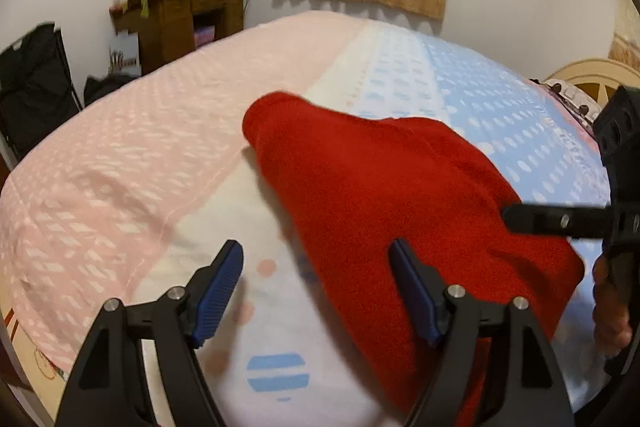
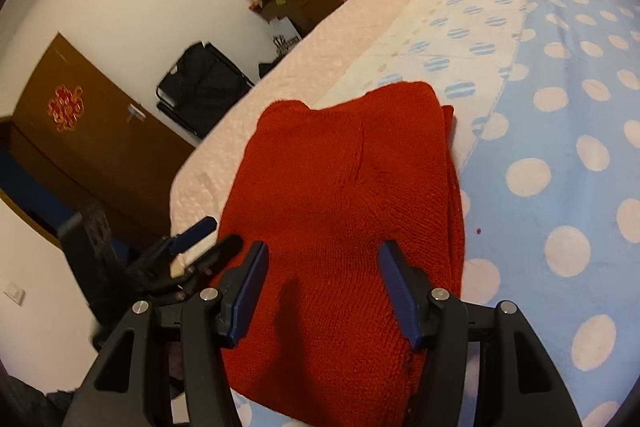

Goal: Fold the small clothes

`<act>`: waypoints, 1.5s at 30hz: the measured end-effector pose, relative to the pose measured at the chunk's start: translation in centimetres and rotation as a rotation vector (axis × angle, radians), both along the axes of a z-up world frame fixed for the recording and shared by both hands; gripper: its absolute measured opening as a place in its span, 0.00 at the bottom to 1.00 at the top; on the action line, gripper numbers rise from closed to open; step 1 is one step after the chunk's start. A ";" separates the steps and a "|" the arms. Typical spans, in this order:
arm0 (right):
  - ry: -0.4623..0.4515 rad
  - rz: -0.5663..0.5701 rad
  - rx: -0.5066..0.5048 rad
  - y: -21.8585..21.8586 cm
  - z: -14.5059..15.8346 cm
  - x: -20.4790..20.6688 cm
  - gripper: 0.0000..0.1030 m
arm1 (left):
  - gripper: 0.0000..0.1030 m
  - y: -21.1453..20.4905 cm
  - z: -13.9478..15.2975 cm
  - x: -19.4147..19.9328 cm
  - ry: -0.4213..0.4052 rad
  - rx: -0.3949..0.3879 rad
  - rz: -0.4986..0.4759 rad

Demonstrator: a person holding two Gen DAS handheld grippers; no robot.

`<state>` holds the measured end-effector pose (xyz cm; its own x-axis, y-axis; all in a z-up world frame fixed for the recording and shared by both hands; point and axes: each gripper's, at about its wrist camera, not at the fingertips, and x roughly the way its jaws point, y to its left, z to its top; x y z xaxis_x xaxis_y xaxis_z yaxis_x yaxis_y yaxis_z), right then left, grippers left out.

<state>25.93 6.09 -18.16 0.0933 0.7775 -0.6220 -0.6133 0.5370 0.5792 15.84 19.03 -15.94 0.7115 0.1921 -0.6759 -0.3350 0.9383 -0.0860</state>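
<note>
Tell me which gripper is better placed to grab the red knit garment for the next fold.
Probably right: the right gripper sits open squarely over the red knit garment, while the left gripper is open at its edge, mostly over the bedsheet.

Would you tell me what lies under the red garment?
The red garment lies on the bedsheet, across its white and blue dotted bands. Whatever is beneath the cloth itself is covered.

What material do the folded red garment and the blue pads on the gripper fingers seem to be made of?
Folded red garment: probably knitted wool or acrylic; fine stitch rows show, matte and soft.
Blue pads on the gripper fingers: probably rubber or moulded plastic; ribbed, matte surface, hard to tell which.
</note>
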 end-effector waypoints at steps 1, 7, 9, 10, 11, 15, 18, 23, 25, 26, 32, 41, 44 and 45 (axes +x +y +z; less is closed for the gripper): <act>0.012 -0.007 0.013 -0.2 0.1 0.1 0.57 | 0.86 0.1 -0.2 0.1 -0.002 0.015 0.013; -0.044 -0.106 0.039 -2.6 2.9 -2.5 0.64 | 0.91 1.5 0.7 -2.2 -0.038 -0.116 0.059; -0.131 -0.164 0.018 -3.1 4.6 -4.3 0.70 | 0.91 0.5 2.2 -2.8 -0.058 -0.071 0.049; -0.165 -0.178 0.015 -3.2 5.2 -4.6 0.71 | 0.91 -0.1 3.1 -3.4 -0.075 -0.036 0.041; -0.208 -0.192 0.008 -3.5 6.0 -5.5 0.71 | 0.91 -0.7 4.0 -3.8 -0.098 -0.009 0.031; -0.379 -0.278 -0.070 -4.2 8.7 -8.5 0.71 | 0.95 -1.8 6.7 -4.7 -0.167 0.041 0.006; -0.510 -0.343 -0.131 -4.8 10.5 -10.7 0.75 | 0.99 -2.3 8.3 -5.7 -0.216 0.067 -0.008; -0.591 -0.375 -0.150 -5.8 12.0 -12.1 0.79 | 1.00 -2.7 9.5 -6.1 -0.251 0.079 -0.030; -0.595 -0.377 -0.146 -6.1 12.3 -12.3 0.79 | 1.00 -2.7 9.6 -6.2 -0.257 0.074 -0.032; -0.593 -0.375 -0.145 -6.1 12.3 -12.3 0.79 | 1.00 -2.8 9.6 -6.3 -0.259 0.076 -0.032; -0.593 -0.371 -0.149 -5.7 12.2 -12.2 0.80 | 1.00 -2.8 9.4 -6.1 -0.253 0.076 -0.026; -0.600 -0.368 -0.146 -5.5 12.1 -12.6 0.80 | 1.00 -3.0 9.4 -6.2 -0.254 0.073 -0.029; -0.600 -0.366 -0.147 -5.5 12.1 -12.6 0.80 | 1.00 -3.0 9.3 -6.2 -0.253 0.076 -0.030; -0.600 -0.366 -0.147 -5.5 12.1 -12.6 0.80 | 1.00 -3.1 9.3 -6.2 -0.253 0.075 -0.030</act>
